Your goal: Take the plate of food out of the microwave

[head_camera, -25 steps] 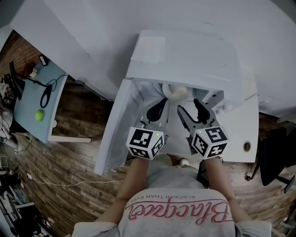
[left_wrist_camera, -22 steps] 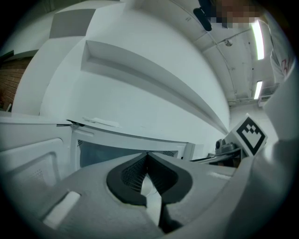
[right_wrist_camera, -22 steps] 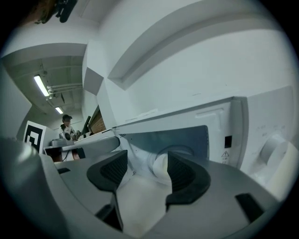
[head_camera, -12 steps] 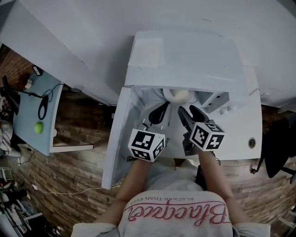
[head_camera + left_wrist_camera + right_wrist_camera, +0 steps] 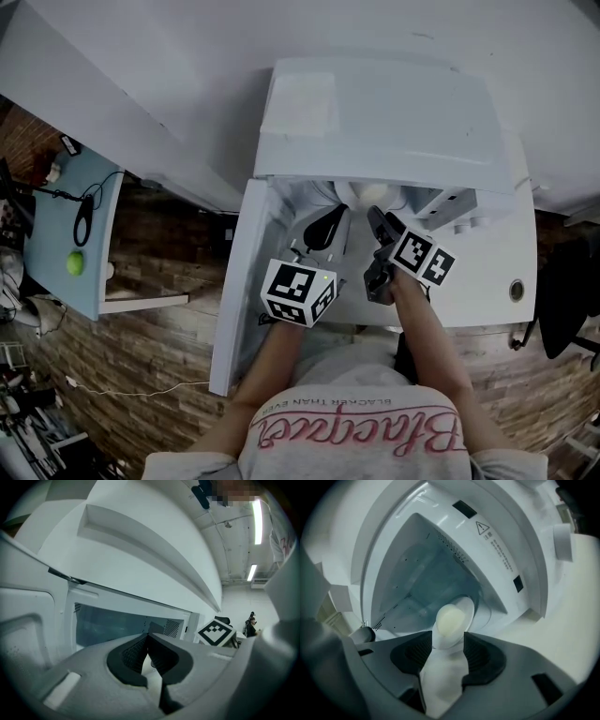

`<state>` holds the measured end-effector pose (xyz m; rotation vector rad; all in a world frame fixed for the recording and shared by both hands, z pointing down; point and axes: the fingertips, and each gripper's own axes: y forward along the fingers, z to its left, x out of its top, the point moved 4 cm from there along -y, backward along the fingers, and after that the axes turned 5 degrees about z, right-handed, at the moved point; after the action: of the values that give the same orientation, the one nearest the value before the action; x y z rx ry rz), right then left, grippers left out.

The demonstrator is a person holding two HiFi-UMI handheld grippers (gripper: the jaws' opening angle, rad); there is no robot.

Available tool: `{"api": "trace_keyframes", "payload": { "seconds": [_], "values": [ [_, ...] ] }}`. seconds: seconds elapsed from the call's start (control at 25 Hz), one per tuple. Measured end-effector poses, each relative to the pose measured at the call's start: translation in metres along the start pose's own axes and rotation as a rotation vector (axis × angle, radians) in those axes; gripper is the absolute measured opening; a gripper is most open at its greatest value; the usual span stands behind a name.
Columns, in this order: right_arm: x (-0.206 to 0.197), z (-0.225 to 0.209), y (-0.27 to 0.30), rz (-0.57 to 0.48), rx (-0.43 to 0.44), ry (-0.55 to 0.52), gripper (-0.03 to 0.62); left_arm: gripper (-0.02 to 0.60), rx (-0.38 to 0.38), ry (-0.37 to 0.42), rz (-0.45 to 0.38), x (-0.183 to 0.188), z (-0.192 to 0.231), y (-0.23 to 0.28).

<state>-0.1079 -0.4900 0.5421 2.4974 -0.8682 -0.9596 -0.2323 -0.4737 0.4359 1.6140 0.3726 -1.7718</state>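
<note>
1. A boxy, smooth white microwave [image 5: 375, 122] sits on the white bench [image 5: 487, 272], with its door [image 5: 239, 281] swung open.
2. A white plate [image 5: 468, 605] lies in the cavity, carrying a pale, rounded mound of food [image 5: 449, 621].
3. The right gripper [image 5: 446, 640] reaches in, tilted downward. Its ribbed dark jaws stand apart and have just been closing, with the plate's near edge between them and no visible pressure on it.
4. The left gripper [image 5: 149, 643] hovers nearly level at the opening, jaws together and empty.

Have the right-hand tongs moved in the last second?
Yes: the right tongs rolled sideways and pushed toward the microwave opening, closing somewhat, with the plate of food lined up between them, ungripped.
</note>
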Motion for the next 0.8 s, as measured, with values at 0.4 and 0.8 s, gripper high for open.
{"api": "trace_keyframes", "payload": {
  "seconds": [0.4, 0.8],
  "values": [
    [-0.005, -0.015, 0.022, -0.01, -0.001, 0.346, 0.204, 0.006, 0.001, 0.007, -0.004, -0.002, 0.005, -0.001],
    [-0.011, -0.029, 0.03, 0.064, -0.168, 0.471, 0.222, 0.006, -0.005, 0.01, -0.007, -0.001, 0.006, 0.002]
  ]
}}
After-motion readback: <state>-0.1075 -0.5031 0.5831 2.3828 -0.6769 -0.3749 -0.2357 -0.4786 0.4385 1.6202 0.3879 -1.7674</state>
